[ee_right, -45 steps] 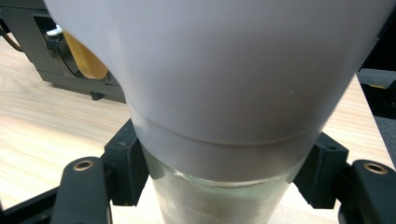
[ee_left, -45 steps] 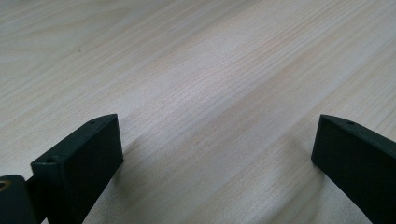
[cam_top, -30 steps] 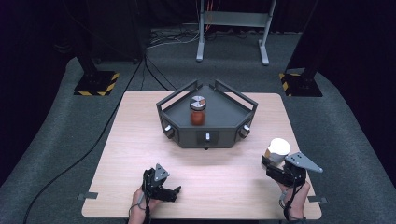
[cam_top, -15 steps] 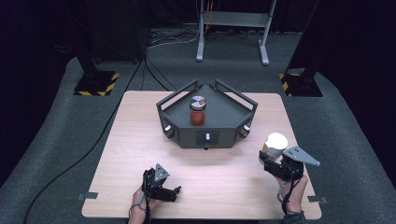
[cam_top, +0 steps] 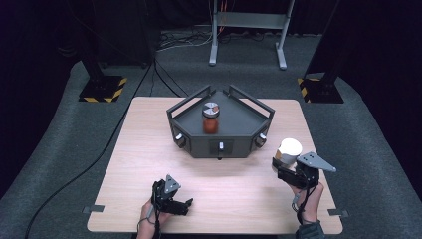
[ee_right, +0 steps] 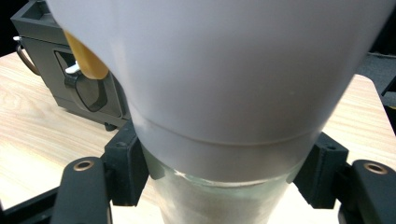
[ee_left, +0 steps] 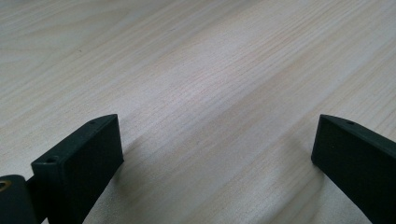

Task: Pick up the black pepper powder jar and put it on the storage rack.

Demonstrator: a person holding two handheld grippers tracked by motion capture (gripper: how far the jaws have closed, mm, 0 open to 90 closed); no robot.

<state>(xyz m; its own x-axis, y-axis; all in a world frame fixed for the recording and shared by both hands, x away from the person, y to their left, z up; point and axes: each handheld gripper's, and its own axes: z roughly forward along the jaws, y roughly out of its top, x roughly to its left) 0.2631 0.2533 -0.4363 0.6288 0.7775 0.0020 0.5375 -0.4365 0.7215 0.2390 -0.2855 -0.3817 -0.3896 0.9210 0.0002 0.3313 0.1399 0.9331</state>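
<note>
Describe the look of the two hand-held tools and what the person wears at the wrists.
Both are black, boxy two-jaw devices. The left tool carries a small grey three-cornered plate on top, and its flat, rectangular black jaws have small screw holes. The right tool has a larger grey three-cornered plate and brass-coloured fittings near its jaw bases. A thin cable trails from each toward the person. A dark cuff covers the right wrist.

White-capped bottle (cam_top: pixel 288 149) upright, clamped near the table's right edge.

The left tongs (ee_left: pixel 215 154) stood wide open, their two black jaws rising at the near left and near right, with bare pale wood-grain surface (ee_left: pixel 201 70) stretching between and beyond them.
</note>
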